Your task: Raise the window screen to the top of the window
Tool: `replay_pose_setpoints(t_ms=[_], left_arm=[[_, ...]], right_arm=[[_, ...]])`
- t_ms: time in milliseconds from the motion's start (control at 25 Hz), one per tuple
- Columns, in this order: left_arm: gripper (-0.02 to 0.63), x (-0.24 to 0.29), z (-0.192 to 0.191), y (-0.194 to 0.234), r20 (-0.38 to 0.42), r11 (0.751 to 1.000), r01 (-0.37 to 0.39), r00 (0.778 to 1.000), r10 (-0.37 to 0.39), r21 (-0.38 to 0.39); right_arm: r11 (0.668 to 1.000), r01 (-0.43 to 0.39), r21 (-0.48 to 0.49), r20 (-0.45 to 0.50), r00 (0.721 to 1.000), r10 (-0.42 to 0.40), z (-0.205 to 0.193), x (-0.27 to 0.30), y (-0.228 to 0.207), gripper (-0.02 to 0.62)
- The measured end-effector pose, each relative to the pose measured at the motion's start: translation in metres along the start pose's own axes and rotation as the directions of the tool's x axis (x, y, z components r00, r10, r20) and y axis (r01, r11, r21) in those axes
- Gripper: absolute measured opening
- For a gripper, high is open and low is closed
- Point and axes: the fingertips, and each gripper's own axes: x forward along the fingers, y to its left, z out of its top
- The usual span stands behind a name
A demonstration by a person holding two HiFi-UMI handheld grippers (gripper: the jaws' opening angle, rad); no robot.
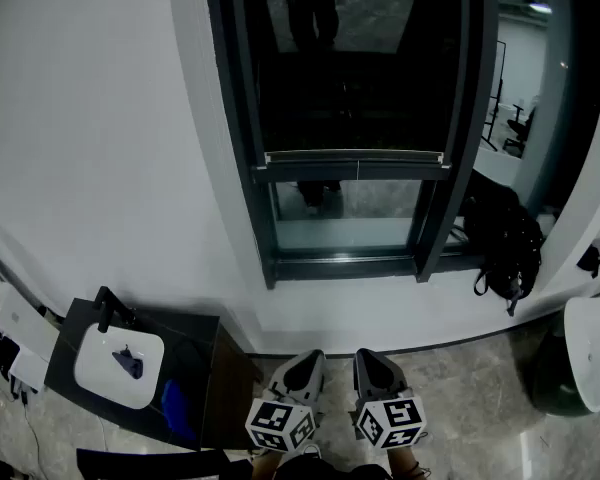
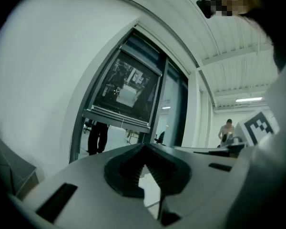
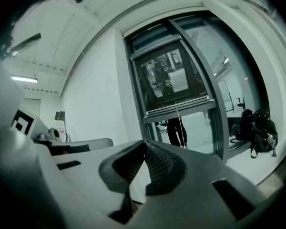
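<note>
The window screen point(image 1: 350, 78) is pulled most of the way down, and its bottom bar point(image 1: 355, 157) leaves a strip of bare glass below. The left hand-held gripper point(image 1: 305, 360) and right hand-held gripper point(image 1: 372, 358) sit low, side by side, well apart from it. Both are clenched on nothing. A black backpack point(image 1: 505, 238) sits to the right.

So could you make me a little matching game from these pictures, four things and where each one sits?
Things:
1. window screen
2. black backpack
3. white sink
4. left gripper

Places:
A. on the dark cabinet, far left
B. low down, right of the window
C. pulled partway up the window
D. by the head view's bottom edge, jaws together, empty

Pairs: 1-C, 2-B, 3-A, 4-D
</note>
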Motion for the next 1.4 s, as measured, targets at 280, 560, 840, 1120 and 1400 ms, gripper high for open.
replay_pose_setpoints(t_ms=[280, 560, 840, 1120, 1400], left_arm=[[0.0, 0.024, -0.002, 0.045, -0.014, 1.0, 0.006, 1.0, -0.007, -0.028], [0.0, 0.057, -0.009, 0.079, -0.026, 0.998, -0.019, 1.0, 0.017, -0.065], [0.0, 0.122, -0.004, 0.115, -0.019, 0.994, -0.078, 0.997, 0.077, -0.081], [0.0, 0.233, 0.018, 0.137, 0.012, 0.986, -0.141, 0.99, 0.143, -0.088], [0.0, 0.331, 0.028, 0.143, 0.012, 0.98, -0.184, 0.983, 0.185, -0.072]], right_arm=[[0.999, 0.021, -0.032, -0.038, 0.999, -0.022, -0.008, 0.044, -0.003, 0.009], [1.0, 0.01, -0.02, -0.062, 0.998, -0.011, -0.013, 0.085, -0.026, 0.009], [0.999, -0.007, -0.033, -0.05, 0.999, 0.005, 0.0, 0.152, -0.088, 0.009], [0.998, -0.05, -0.034, -0.034, 0.998, 0.049, 0.044, 0.228, -0.183, 0.009], [0.994, -0.104, -0.037, -0.035, 0.994, 0.102, 0.08, 0.287, -0.267, 0.009]])
